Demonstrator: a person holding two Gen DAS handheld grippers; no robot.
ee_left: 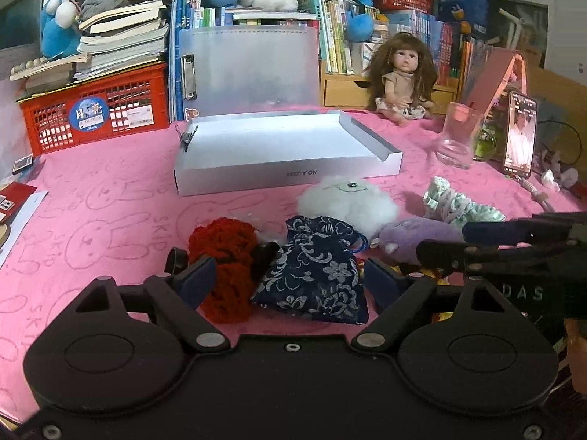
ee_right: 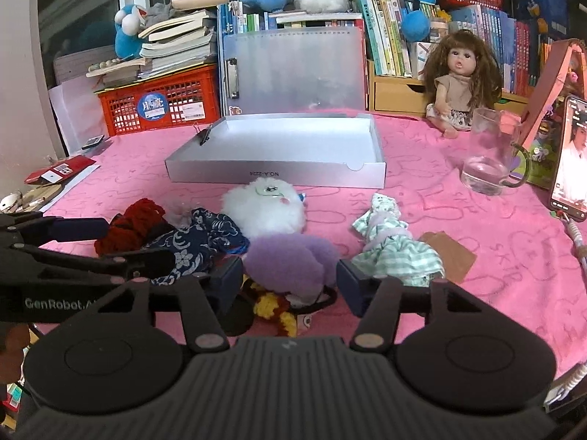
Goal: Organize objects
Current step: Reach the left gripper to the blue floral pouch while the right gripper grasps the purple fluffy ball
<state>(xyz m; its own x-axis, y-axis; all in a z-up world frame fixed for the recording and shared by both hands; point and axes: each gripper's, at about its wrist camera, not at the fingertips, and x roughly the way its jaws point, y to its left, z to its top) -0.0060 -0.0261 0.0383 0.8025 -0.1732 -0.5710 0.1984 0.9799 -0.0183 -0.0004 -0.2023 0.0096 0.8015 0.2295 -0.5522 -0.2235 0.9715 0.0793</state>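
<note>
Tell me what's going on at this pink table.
A person holds a gripper in each hand over a pile of small soft things. The left gripper straddles the blue floral pouch and red yarn piece; whether its fingers press them is unclear. The right gripper has the purple plush between its fingers, not visibly squeezed. The white box behind them holds nothing yet. A white plush and green checked dress lie nearby.

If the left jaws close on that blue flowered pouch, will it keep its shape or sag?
The blue flowered pouch is crumpled cloth, lying slumped, so it will probably sag and fold. It looks light and barely filled, likely easy to lift. Its edge lies against the red yarn piece, which may drag along.
</note>
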